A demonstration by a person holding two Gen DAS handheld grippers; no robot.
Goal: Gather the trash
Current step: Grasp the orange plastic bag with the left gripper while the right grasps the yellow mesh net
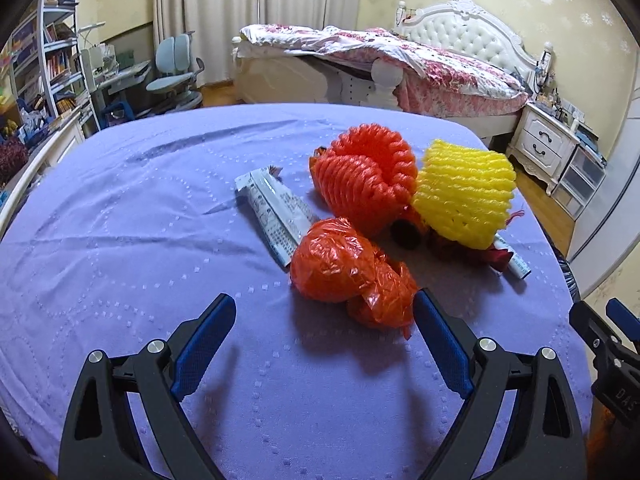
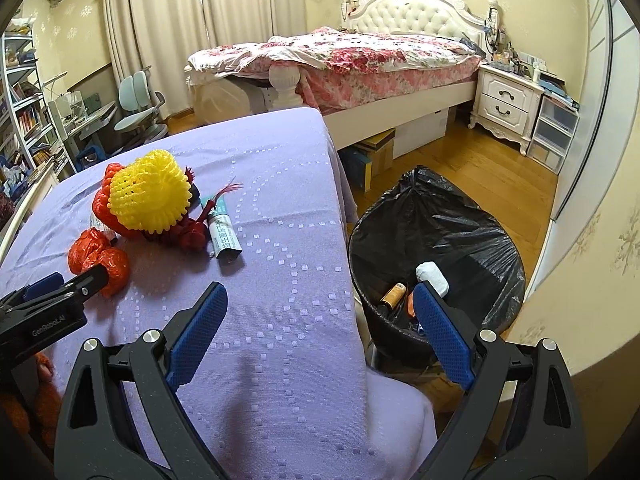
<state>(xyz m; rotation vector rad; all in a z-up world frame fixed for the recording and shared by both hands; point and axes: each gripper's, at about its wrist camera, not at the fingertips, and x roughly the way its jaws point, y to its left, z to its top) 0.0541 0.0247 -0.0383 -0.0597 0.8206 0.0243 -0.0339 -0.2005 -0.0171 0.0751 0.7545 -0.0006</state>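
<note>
Trash lies on the purple tablecloth (image 1: 120,240): a crumpled orange plastic bag (image 1: 348,272), an orange foam net (image 1: 364,176), a yellow foam net (image 1: 464,192), a white printed wrapper (image 1: 272,212) and a small tube (image 1: 516,264). My left gripper (image 1: 324,320) is open, just short of the orange bag, whose near end lies by the right finger. My right gripper (image 2: 320,308) is open and empty over the table's right edge, beside the bin with a black bag (image 2: 436,240). The yellow net (image 2: 150,196) and orange bag (image 2: 96,260) lie left of it.
The bin holds a bottle (image 2: 394,294) and a white wad (image 2: 432,276). Behind are a bed (image 2: 360,60), a nightstand (image 2: 508,100), a desk chair (image 1: 176,68) and bookshelves (image 1: 44,60). The wooden floor (image 2: 460,160) lies to the right.
</note>
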